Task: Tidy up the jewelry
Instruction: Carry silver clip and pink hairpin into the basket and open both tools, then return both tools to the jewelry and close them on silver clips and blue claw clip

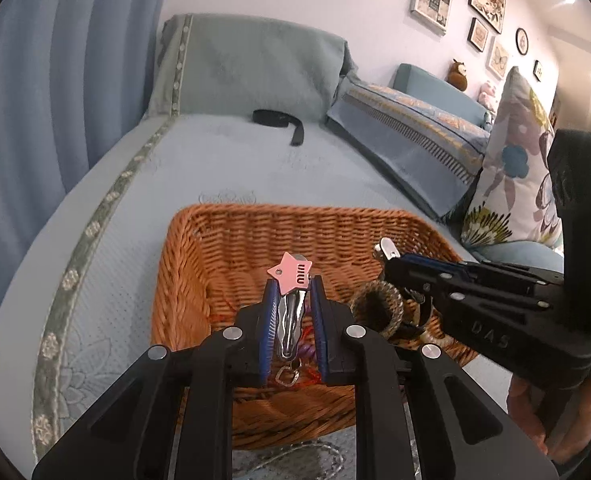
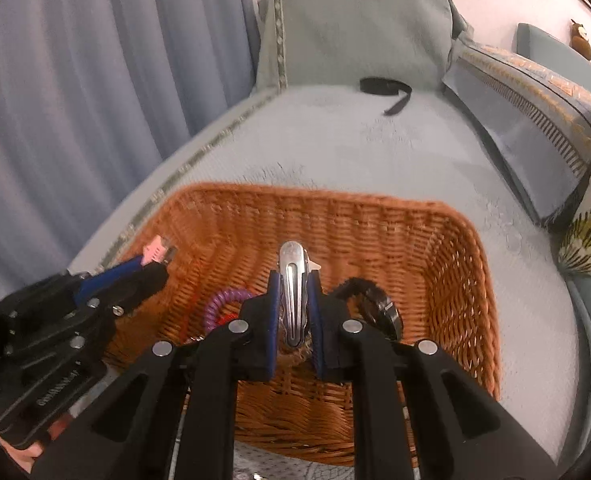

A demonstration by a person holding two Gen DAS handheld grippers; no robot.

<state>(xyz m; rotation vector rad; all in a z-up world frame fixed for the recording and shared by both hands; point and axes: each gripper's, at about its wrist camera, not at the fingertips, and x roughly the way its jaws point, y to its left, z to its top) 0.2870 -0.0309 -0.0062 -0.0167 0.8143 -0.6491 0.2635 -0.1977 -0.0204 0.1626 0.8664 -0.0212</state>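
Both grippers over wicker basket, each clamped on a hair clip.

Left wrist view: left gripper [image 1: 292,300] nearly closed, pinching silver clip with pink star [image 1: 290,273]; wicker basket [image 1: 255,224] directly below, rim ahead, bare bedspread [image 1: 215,160] beyond. Right wrist view: right gripper [image 2: 293,300] nearly closed on plain silver clip [image 2: 292,276]; purple coil tie [image 2: 219,304] lower left, basket walls all round.

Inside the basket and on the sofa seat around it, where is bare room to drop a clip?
Basket: far half of the floor, below the back wall, is bare. Its near part is crowded: purple coil, bracelet. Seat beyond the basket is bare up to the black strap.
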